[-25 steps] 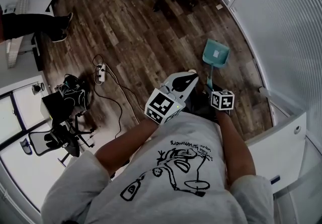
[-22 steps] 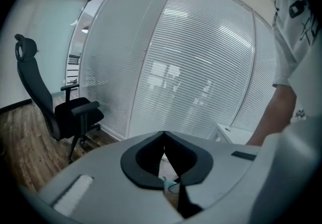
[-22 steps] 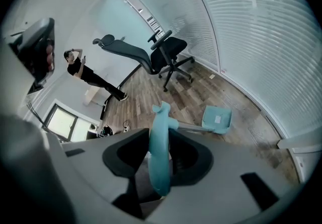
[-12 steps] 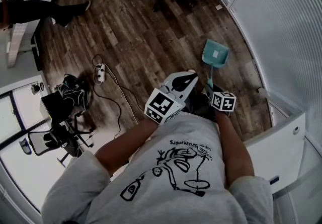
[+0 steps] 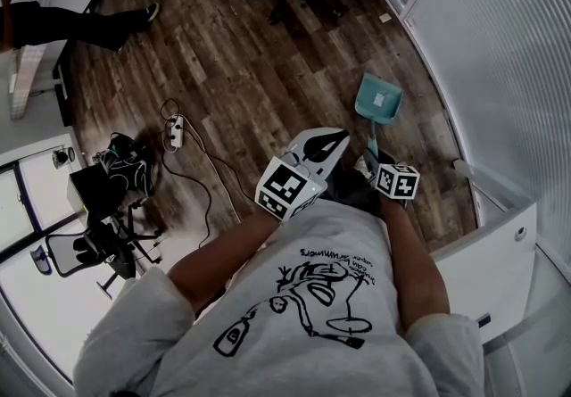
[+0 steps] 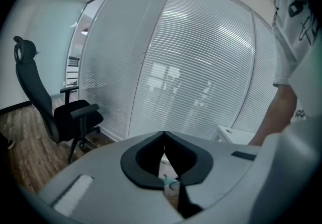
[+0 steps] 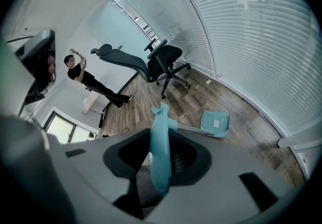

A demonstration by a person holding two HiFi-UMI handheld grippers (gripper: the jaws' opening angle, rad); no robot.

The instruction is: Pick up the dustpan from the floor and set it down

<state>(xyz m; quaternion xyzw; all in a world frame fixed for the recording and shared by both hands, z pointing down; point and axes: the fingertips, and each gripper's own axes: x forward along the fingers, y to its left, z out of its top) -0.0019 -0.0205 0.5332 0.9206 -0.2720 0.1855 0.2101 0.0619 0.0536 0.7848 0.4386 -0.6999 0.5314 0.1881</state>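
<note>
The teal dustpan (image 5: 378, 99) rests its pan on the wood floor by the blinds. Its long handle (image 7: 160, 152) rises toward me. My right gripper (image 5: 372, 160) sits at the handle's upper end. Its jaws have just been closing, and in the right gripper view the right gripper (image 7: 162, 140) is shut on that handle, with the pan (image 7: 216, 123) beyond it. My left gripper (image 5: 342, 133) hangs beside it to the left, apart from the dustpan. In the left gripper view the left gripper (image 6: 163, 140) has its tips together and nothing between them.
A glass wall with blinds (image 5: 500, 47) curves along the right. A white cabinet (image 5: 491, 252) stands at the near right. A power strip and cables (image 5: 177, 129) lie on the floor to the left. Office chairs (image 7: 166, 59) and a standing person (image 7: 83, 74) are farther back.
The right gripper has shifted slightly at the dustpan handle, and the pan sits a touch higher in the head view. The person at the back left has stepped to the right.
</note>
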